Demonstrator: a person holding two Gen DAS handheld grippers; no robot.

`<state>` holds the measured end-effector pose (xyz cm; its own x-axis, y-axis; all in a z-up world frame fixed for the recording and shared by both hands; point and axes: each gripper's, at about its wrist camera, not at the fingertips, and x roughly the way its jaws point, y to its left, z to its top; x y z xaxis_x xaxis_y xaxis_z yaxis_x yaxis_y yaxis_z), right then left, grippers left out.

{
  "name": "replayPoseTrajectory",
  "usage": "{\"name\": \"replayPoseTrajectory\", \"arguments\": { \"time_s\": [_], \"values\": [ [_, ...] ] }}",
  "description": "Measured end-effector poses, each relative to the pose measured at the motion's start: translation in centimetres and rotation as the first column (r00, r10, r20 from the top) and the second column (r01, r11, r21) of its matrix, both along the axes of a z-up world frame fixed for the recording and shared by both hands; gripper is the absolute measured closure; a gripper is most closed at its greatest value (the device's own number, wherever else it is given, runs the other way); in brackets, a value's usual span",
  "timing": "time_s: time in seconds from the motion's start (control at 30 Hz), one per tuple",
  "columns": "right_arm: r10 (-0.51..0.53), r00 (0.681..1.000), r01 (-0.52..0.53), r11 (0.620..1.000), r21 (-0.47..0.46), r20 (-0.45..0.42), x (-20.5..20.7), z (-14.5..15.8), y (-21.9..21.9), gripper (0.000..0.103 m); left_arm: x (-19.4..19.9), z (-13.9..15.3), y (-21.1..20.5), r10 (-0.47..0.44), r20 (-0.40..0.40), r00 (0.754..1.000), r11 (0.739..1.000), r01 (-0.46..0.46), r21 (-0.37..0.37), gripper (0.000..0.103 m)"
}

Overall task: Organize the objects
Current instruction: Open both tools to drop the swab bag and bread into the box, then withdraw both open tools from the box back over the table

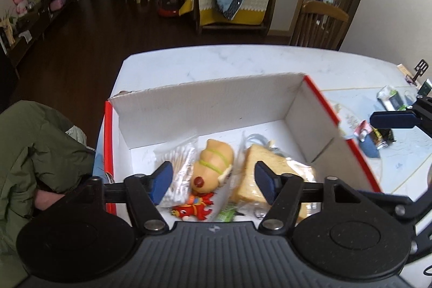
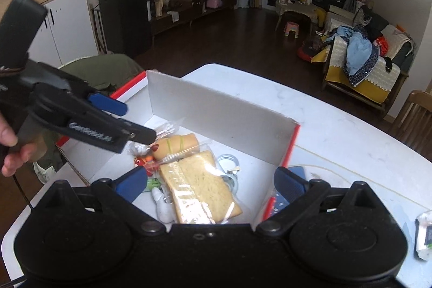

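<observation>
A white cardboard box with red edges [image 1: 210, 109] [image 2: 216, 115] stands open on the marble table. Inside lie a bagged slice of bread [image 1: 270, 169] [image 2: 199, 188], a tan plush toy with green stripes [image 1: 213, 166] [image 2: 175, 145], a bag of cotton swabs [image 1: 176, 166], a small red dragon figure [image 1: 194, 208] and a coiled clear tube [image 2: 229, 161]. My left gripper [image 1: 214, 181] [image 2: 140, 123] hovers open above the plush toy, holding nothing. My right gripper [image 2: 210, 184] stands wide open over the bread, apart from it; one of its blue pads [image 1: 394, 119] shows in the left wrist view.
Small packets [image 1: 388, 99] and wrappers [image 1: 378, 136] lie on the table right of the box; another packet [image 2: 425, 236] sits at the right edge. A green jacket [image 1: 40, 153] hangs left of the table. A wooden chair [image 1: 318, 23] stands behind.
</observation>
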<state>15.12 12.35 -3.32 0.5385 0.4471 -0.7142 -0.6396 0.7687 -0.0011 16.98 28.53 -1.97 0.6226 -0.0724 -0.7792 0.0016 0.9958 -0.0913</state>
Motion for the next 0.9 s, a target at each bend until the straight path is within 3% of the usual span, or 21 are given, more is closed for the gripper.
{"name": "replayPoseTrajectory", "arguments": {
  "time_s": [0.33, 0.43, 0.5, 0.9],
  "values": [
    [-0.012, 1.000, 0.011, 0.996, 0.084, 0.021, -1.9, 2.5, -4.4, 0.003, -3.0, 3.2, -4.0, -0.011, 0.081, 0.997, 1.000, 0.013, -0.013, 0.033],
    [-0.026, 0.999, 0.023, 0.993, 0.114, 0.021, -2.3, 3.2, -6.4, 0.002, -3.6, 4.0, -5.8, -0.018, 0.104, 0.994, 1.000, 0.018, 0.002, 0.022],
    [-0.045, 0.999, 0.044, 0.991, 0.127, 0.011, -2.4, 3.5, -7.7, 0.001, -4.1, 4.4, -7.1, -0.026, 0.115, 0.993, 1.000, 0.025, 0.010, 0.021],
    [-0.147, 0.988, 0.153, 0.976, 0.155, -0.046, -3.4, 2.3, -16.8, 0.001, -4.7, 4.0, -15.2, -0.086, 0.109, 0.990, 0.996, 0.087, -0.006, 0.020]
  ]
}}
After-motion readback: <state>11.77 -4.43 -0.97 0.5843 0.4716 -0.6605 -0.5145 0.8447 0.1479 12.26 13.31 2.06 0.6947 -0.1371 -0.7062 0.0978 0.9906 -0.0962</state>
